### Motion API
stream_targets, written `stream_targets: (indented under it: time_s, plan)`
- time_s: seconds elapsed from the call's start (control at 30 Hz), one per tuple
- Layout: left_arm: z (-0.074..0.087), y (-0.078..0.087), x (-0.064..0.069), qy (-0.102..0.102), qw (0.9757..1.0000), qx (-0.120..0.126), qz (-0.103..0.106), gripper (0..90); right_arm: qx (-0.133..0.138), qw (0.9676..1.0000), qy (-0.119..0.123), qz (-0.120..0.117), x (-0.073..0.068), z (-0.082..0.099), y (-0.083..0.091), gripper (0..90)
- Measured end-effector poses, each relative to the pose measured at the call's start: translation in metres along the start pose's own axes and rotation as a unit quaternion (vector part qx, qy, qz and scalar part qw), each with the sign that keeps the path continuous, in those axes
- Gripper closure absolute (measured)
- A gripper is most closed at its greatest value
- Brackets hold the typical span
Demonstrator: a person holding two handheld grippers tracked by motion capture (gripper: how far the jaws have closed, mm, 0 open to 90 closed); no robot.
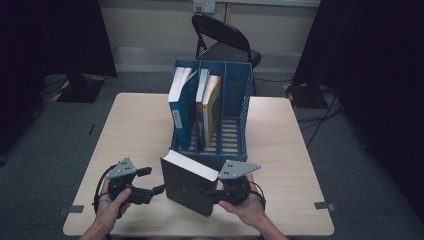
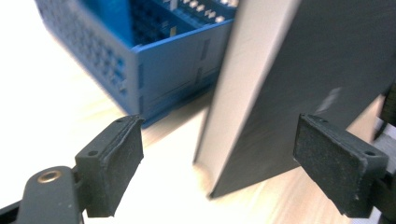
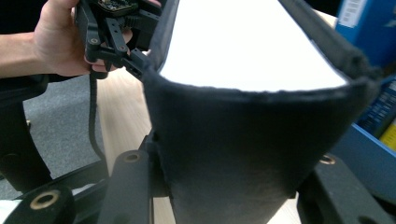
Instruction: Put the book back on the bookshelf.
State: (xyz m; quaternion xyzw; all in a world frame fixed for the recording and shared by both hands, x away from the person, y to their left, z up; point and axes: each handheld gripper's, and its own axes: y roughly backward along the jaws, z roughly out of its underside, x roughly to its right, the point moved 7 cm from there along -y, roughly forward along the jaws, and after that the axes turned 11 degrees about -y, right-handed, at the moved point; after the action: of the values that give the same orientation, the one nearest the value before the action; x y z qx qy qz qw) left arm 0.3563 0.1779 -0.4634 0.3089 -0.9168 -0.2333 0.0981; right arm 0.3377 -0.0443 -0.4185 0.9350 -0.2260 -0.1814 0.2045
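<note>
Two books already stand in the left and middle slots of the blue file rack [image 1: 212, 107], its right slot free, while the black book [image 1: 187, 185] stands upright on the surface [image 1: 135, 125] just before the rack, not yet filed. The right gripper [image 1: 214, 192] has its fingers closed on the book's spine edge; the left gripper [image 1: 155, 190] stands spread wide, its fingers [image 2: 114, 161] flanking the book's lower corner without touching it
</note>
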Motion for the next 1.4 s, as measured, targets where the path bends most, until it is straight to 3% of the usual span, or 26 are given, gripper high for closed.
stream_targets:
  time_s: [0.03,0.4,0.5,0.67,0.73,0.8,0.97,1.1,1.23,1.4]
  plan:
    - [0.004,-0.003,-0.003,0.005,0.9998,-0.014,-0.016,16.0,0.002,1.0000,-0.005,0.007,0.004,0.002,0.006,53.4]
    - [0.013,-0.008,-0.015,0.004,0.9979,-0.036,-0.053,16.0,0.015,0.9979,-0.033,0.055,0.030,0.017,0.048,53.4]
    - [0.017,-0.009,-0.019,0.023,0.9969,-0.050,-0.056,16.0,0.018,0.9969,-0.039,0.067,0.036,0.020,0.057,53.3]
    - [0.021,-0.009,-0.023,0.011,0.9958,-0.058,-0.071,16.0,0.023,0.9954,-0.046,0.081,0.042,0.024,0.069,53.4]
    - [0.021,-0.009,-0.024,0.015,0.9957,-0.057,-0.071,16.0,0.024,0.9947,-0.050,0.087,0.045,0.026,0.074,53.4]
    - [0.023,-0.008,-0.027,0.006,0.9944,-0.061,-0.086,16.0,0.025,0.9940,-0.053,0.093,0.049,0.027,0.078,53.3]
    - [0.025,-0.006,-0.033,0.028,0.9936,-0.063,-0.090,16.0,0.029,0.9921,-0.062,0.105,0.057,0.030,0.088,53.3]
    - [0.025,-0.005,-0.034,0.025,0.9948,-0.053,-0.083,15.8,0.032,0.9907,-0.067,0.114,0.062,0.032,0.095,53.3]
    - [0.025,-0.005,-0.034,0.021,0.9935,-0.060,-0.094,15.7,0.031,0.9903,-0.067,0.118,0.063,0.034,0.098,53.3]
    - [0.026,-0.006,-0.033,0.015,0.9940,-0.060,-0.090,15.7,0.030,0.9900,-0.067,0.121,0.064,0.035,0.101,53.3]
